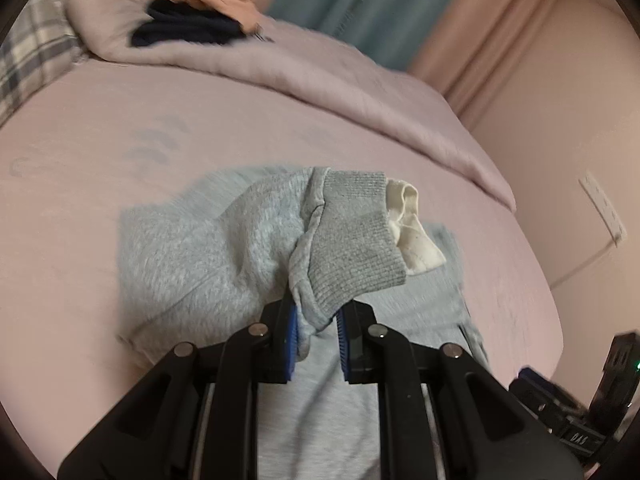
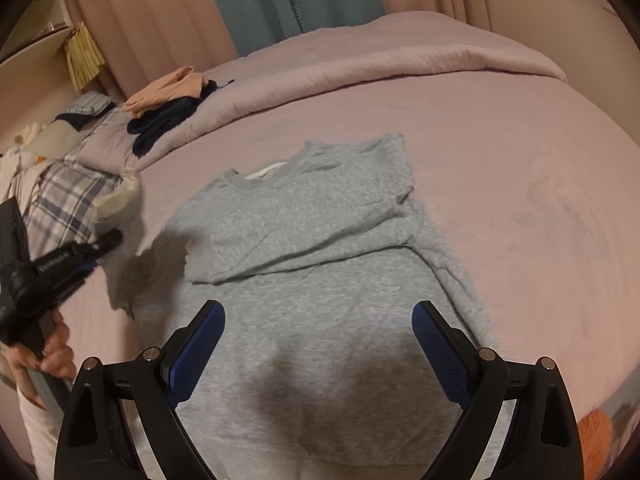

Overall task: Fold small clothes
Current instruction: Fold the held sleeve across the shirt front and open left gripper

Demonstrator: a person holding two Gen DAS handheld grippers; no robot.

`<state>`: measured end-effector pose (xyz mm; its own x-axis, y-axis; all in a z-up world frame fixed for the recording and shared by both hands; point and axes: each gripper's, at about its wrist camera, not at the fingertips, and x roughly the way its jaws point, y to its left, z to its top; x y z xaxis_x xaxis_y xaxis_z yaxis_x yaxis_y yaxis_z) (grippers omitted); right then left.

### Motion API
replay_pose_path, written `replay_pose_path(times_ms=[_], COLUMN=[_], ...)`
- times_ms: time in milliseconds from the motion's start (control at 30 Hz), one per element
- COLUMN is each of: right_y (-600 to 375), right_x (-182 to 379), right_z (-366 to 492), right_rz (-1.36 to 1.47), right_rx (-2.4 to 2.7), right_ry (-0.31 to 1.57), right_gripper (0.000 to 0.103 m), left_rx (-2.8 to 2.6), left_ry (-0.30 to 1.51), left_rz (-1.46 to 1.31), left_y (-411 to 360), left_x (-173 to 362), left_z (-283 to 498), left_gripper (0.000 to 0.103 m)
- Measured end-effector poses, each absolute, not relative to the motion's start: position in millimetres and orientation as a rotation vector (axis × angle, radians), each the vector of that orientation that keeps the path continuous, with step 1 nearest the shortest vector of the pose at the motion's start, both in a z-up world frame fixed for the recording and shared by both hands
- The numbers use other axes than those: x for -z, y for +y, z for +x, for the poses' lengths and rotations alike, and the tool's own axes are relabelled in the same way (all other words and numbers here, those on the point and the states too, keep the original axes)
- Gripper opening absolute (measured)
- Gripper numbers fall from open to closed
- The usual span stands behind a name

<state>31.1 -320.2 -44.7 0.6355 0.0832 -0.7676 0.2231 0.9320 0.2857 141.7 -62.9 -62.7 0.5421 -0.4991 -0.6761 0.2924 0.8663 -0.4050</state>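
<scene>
Left gripper (image 1: 318, 338) jaws pinching grey sweater (image 1: 192, 256) by sleeve cuff (image 1: 352, 240), lifted over bed (image 1: 80, 128). Right gripper (image 2: 318, 344) jaws spread, empty, above sweater body. Dark and peach clothes (image 2: 168, 116) at 10 o'clock.

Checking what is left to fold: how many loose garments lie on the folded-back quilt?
2, both on the quilt near the pillows: a peach garment and a dark navy garment partly under it. More may be hidden beneath.

Dim, pinkish light is washing over both my views; edges are bending into black corners, motion blur is smearing the twelve o'clock background, shadows are pooling at six o'clock.
</scene>
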Motion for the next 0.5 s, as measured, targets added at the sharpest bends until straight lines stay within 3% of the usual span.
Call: replay_pose_path(times_ms=[200, 500], right_y=[-330.1, -334.8], right_x=[46.7, 55.1], right_z=[27.3, 31.5], right_rz=[0.398, 0.432], right_rx=[0.098, 0.070], right_ry=[0.883, 0.903], right_gripper=[0.095, 0.095], left_rx=[0.517, 0.491], left_ry=[0.983, 1.116], left_rz=[-0.191, -0.218], left_y=[-102.2, -100.6], left_x=[98.5, 137.1], left_z=[136.5, 152.0], left_gripper=[0.016, 0.022])
